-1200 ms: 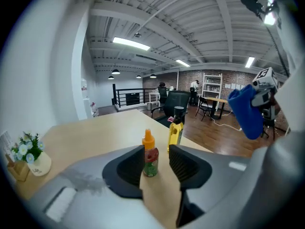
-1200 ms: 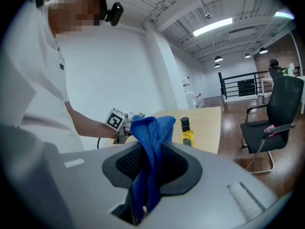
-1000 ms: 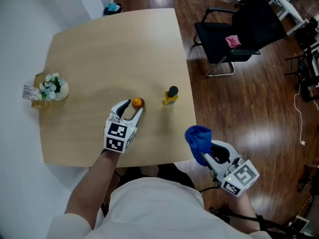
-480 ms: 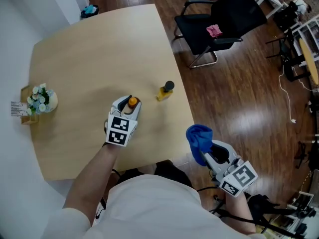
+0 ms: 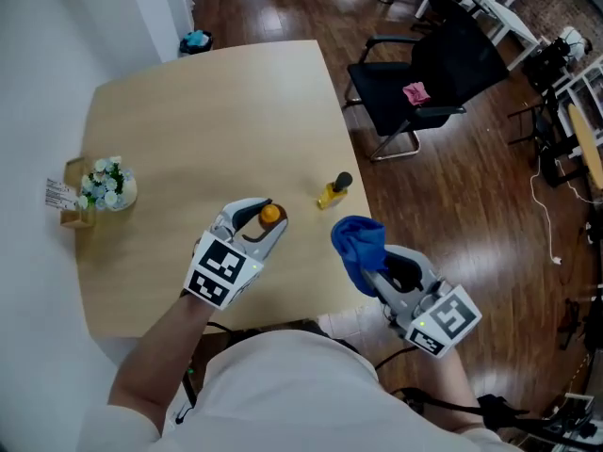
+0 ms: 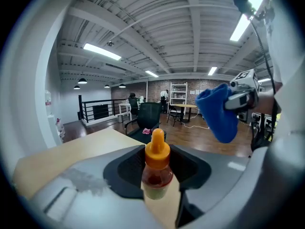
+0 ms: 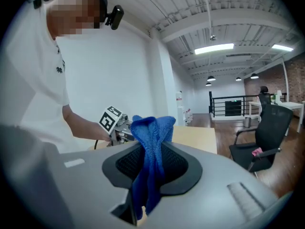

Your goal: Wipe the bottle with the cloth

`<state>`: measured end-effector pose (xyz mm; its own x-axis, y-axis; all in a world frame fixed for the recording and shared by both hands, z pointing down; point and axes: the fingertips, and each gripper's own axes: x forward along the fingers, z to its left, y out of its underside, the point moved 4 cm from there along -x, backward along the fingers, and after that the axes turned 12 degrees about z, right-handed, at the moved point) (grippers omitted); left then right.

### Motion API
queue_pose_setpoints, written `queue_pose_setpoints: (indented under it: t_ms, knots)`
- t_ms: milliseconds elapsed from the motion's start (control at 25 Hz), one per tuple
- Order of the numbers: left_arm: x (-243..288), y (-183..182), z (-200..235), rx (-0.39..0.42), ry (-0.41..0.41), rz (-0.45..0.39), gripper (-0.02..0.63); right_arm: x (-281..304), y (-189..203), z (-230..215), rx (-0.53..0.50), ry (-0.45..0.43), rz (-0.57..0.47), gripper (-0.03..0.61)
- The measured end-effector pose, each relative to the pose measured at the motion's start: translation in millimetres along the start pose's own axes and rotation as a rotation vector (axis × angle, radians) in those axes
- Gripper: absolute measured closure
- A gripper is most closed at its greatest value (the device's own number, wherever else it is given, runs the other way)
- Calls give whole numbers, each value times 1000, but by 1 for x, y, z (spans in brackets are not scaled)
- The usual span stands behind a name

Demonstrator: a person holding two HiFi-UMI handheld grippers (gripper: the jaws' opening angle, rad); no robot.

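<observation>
A small bottle point(image 6: 156, 168) with an orange cap and reddish contents stands between the jaws of my left gripper point(image 6: 157, 175), and the pads press on its sides. From the head view the orange cap point(image 5: 270, 214) shows at the tip of the left gripper point(image 5: 262, 224), above the table's near part. My right gripper point(image 5: 379, 269) is shut on a blue cloth point(image 5: 358, 243) that bunches up out of its jaws, just off the table's right edge. In the right gripper view the cloth point(image 7: 151, 161) hangs through the jaws. The cloth point(image 6: 217, 111) is close to the bottle but apart from it.
A yellow bottle with a black cap point(image 5: 334, 192) stands near the right edge of the wooden table point(image 5: 188, 111). A small vase of flowers point(image 5: 108, 185) sits at the left edge. A black office chair point(image 5: 433, 64) stands on the wood floor to the right.
The left gripper's jaws closed on the orange-capped bottle and brought it up and nearer to me. The right gripper with the cloth moved left, closer to the bottle.
</observation>
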<state>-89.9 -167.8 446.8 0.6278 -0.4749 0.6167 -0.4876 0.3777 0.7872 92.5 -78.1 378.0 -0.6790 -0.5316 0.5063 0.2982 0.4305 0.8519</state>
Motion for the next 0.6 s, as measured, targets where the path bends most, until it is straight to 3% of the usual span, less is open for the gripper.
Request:
queue_pose_setpoints:
  t_ms: [320,440,600]
  knots:
    - [-47,-21,-12,60,0,-11,457,56,-95,49,-354,-160,-59,483]
    - [-54,-20,-14,50,3,-11,456,74,-111,69,-482,-211,-50,483]
    - [-65,-14,-8,37,-29,-10,457,84,-111,77,-542,-233,-33,485]
